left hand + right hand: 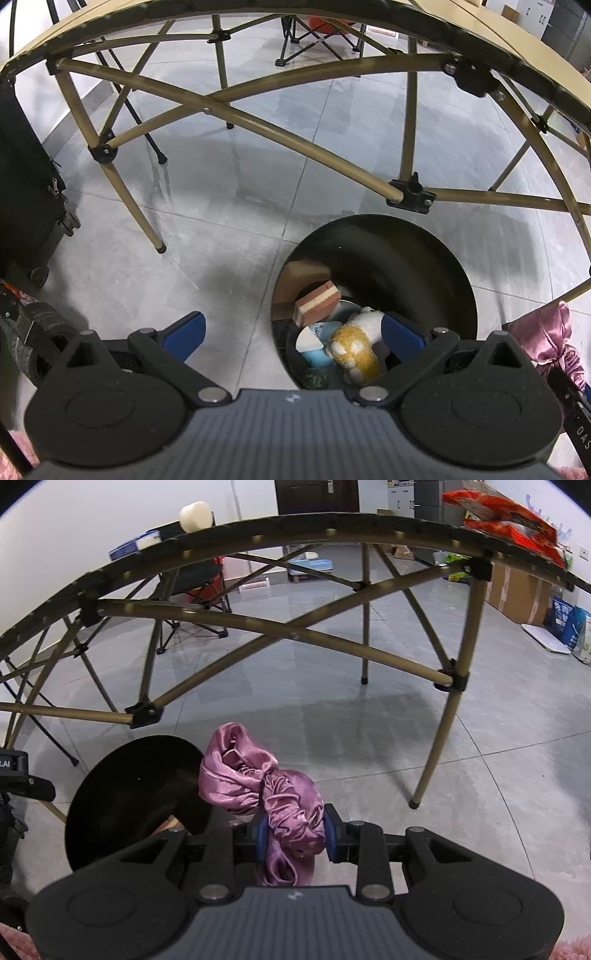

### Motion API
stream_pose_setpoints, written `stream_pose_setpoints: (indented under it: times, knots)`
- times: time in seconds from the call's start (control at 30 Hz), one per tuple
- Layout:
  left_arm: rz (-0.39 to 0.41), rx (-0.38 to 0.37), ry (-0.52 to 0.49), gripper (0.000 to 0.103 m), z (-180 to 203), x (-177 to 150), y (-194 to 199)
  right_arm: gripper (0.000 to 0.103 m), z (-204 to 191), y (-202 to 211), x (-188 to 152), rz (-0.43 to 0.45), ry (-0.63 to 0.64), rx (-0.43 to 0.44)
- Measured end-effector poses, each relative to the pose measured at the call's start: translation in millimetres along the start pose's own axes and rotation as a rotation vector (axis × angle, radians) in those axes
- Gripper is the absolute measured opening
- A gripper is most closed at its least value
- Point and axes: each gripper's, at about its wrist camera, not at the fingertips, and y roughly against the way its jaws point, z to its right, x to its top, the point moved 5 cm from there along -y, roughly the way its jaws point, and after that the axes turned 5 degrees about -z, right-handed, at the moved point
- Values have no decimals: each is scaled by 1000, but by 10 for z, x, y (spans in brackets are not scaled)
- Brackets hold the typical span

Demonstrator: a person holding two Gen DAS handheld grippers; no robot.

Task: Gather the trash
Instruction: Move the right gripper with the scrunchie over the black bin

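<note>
The pink satin cloth [266,794] sat bunched in the lower middle of the right wrist view, pinched between the blue pads of the right tongs [293,836], which were closed tight on its gathered middle while a loose puff of fabric bulged up and to the left and a tail hung down below the pads. It looked light, limp and slippery, the sort of thing that could slide out of a loose pinch, so holding it at the thick gathered knot seemed the sound choice, and it would likely drop in a soft heap with no care needed for breakage. Just to its left in that view stood the black bin [136,794], its round mouth open and close beside the cloth. In the left wrist view the bin [406,251] filled the lower right centre, and inside it lay a layered pink and cream sponge block [317,302], a yellow and white plush toy [356,343], and a blue and white item [314,343]. The left tongs [291,332] stood wide apart and held nothing, one blue pad over the floor tiles, the other over the bin's mouth. Above both views arched the folding counter [258,531] on its crossed tan legs, with a red snack packet [506,517] at the upper right and a white roll [195,515] at the upper left.
</note>
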Motion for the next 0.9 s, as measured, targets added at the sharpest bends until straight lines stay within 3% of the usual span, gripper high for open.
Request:
stream_pose_setpoints:
  times: [0.9]
  knots:
    - [-10, 51, 128, 103, -892, -21, -1, 29, -1093, -151, 237, -15, 122, 140]
